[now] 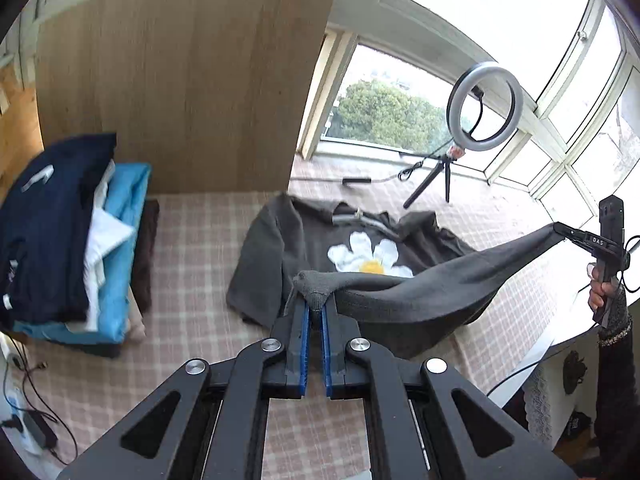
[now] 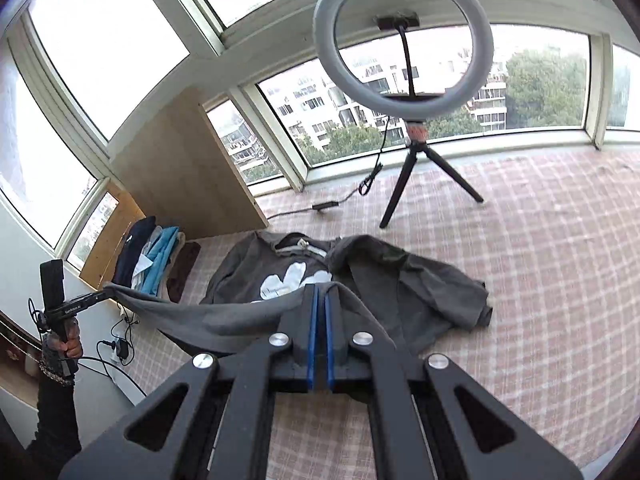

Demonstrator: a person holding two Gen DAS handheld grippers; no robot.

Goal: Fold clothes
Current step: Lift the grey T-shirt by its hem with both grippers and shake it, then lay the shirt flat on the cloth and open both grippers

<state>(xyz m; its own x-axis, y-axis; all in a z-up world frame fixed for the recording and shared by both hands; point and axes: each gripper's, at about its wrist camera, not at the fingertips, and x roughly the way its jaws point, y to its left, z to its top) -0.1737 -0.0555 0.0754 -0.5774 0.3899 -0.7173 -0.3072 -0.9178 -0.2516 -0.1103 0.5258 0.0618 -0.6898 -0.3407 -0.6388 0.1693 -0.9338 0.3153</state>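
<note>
A dark grey sweatshirt (image 1: 280, 252) with a white daisy print (image 1: 366, 258) lies on the checked bed cover (image 1: 192, 240). Its hem is lifted off the cover and stretched between both grippers. My left gripper (image 1: 316, 300) is shut on one corner of the hem, with cloth bunched over its blue pads. In the right wrist view the right gripper (image 2: 320, 292) is shut on the other corner. The same sweatshirt (image 2: 420, 280) shows there with the daisy (image 2: 294, 280) partly hidden by the raised hem. Each view shows the other gripper held by a hand: the right gripper (image 1: 564, 232) and the left gripper (image 2: 102, 294).
A stack of folded clothes (image 1: 72, 232), navy on top of white and blue, sits at the left by a wooden board (image 1: 180, 92). A ring light on a tripod (image 2: 404, 40) stands at the window behind the sweatshirt. Cables and a charger (image 2: 122, 348) lie past the bed's edge.
</note>
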